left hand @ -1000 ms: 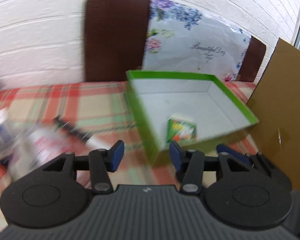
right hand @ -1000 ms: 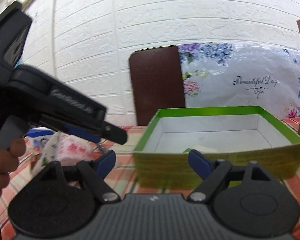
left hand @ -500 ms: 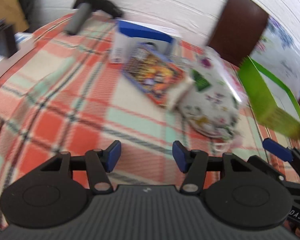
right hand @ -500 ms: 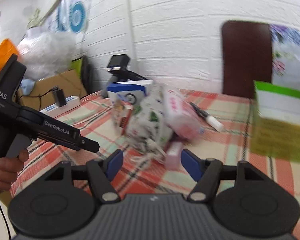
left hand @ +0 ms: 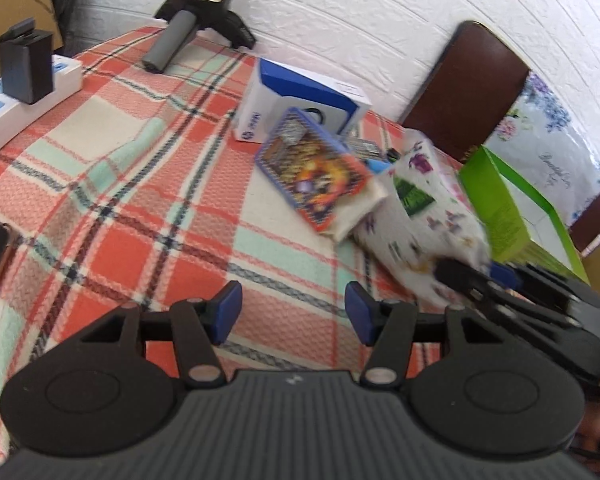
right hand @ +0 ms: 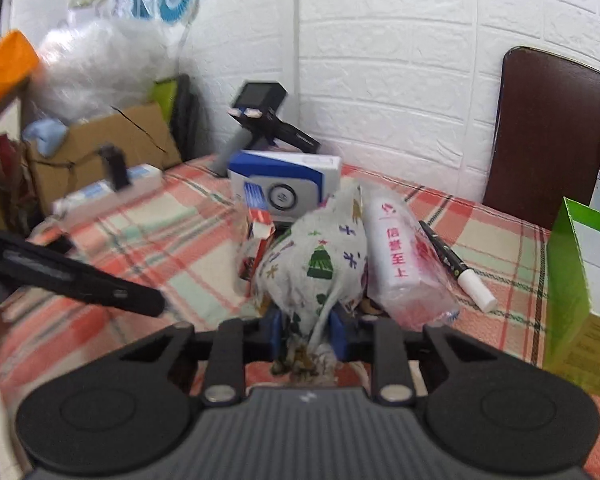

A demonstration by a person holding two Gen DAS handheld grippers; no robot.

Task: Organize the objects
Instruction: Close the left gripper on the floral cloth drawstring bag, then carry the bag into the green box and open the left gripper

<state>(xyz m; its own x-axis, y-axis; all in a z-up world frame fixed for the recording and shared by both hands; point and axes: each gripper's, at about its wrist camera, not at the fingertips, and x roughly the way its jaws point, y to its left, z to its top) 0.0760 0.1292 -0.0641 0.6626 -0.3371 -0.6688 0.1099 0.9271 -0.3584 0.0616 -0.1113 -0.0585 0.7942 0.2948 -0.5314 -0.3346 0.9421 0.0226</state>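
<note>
We have the printed cloth pouch [right hand: 320, 264] in hand: a soft white fabric bag with little trees and figures on it, lying on the plaid-covered bench [left hand: 112, 184] in the middle of a small heap. It looks light and limp to us, with no stiff edge, so it will likely sag and swing once lifted. The right gripper [right hand: 306, 336] has just been closing its jaws, and they now pinch the gathered near end of the cloth, which bunches between the blue pads. That bunched end seems the sensible place to hold, since the fuller body would only squash.

Touching the pouch on its right is a clear-wrapped pack with red lettering [right hand: 400, 256]; a small red carton [right hand: 256, 244] leans at its left, and lifting may drag either. Behind stands a blue and white box [right hand: 284, 188]; a black marker [right hand: 456, 266] lies just beyond the pack. The green box [right hand: 568, 280], open-topped, sits near at the right, probably the destination.

The left gripper [left hand: 292, 312] hovers over bare cloth, jaws partly apart and holding nothing.
</note>
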